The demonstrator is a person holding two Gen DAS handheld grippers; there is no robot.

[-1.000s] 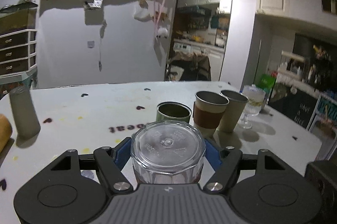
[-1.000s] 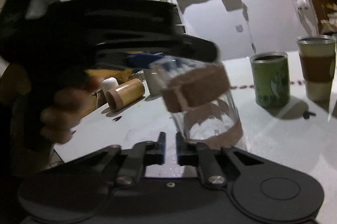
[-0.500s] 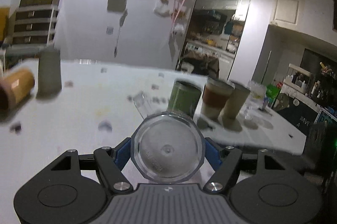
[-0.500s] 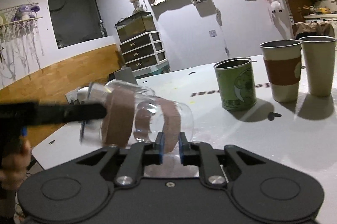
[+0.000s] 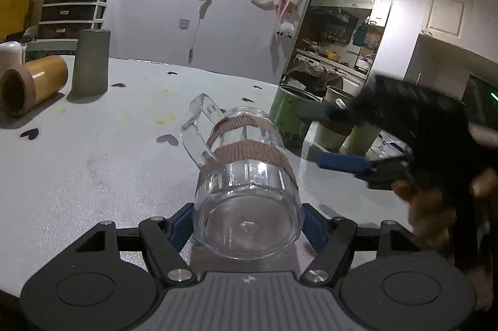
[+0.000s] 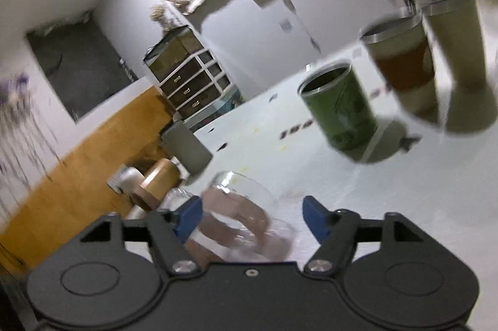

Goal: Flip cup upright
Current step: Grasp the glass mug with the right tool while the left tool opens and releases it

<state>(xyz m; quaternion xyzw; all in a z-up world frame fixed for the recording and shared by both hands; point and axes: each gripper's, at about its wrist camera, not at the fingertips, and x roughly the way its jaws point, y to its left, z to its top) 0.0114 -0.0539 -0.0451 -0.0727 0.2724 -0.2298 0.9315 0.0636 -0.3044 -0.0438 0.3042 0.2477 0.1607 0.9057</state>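
A clear glass mug (image 5: 246, 184) with two brown bands and a handle lies tipped on its side, base toward me, over the white table (image 5: 93, 163). My left gripper (image 5: 247, 226) is shut on the mug's base. My right gripper (image 6: 252, 214) is open and empty, just above the mug (image 6: 239, 222) in its blurred view. It also shows in the left wrist view (image 5: 367, 156) at the right, open, beside the mug.
A green can (image 5: 288, 116), a sleeved paper cup (image 5: 334, 119) and a plain paper cup (image 5: 362, 138) stand behind the mug. A grey tumbler (image 5: 91, 62) stands far left, next to a tan cup (image 5: 32, 83) on its side.
The mug went from base-up to lying on its side in my left gripper. My right gripper has opened and swung in toward the mug.
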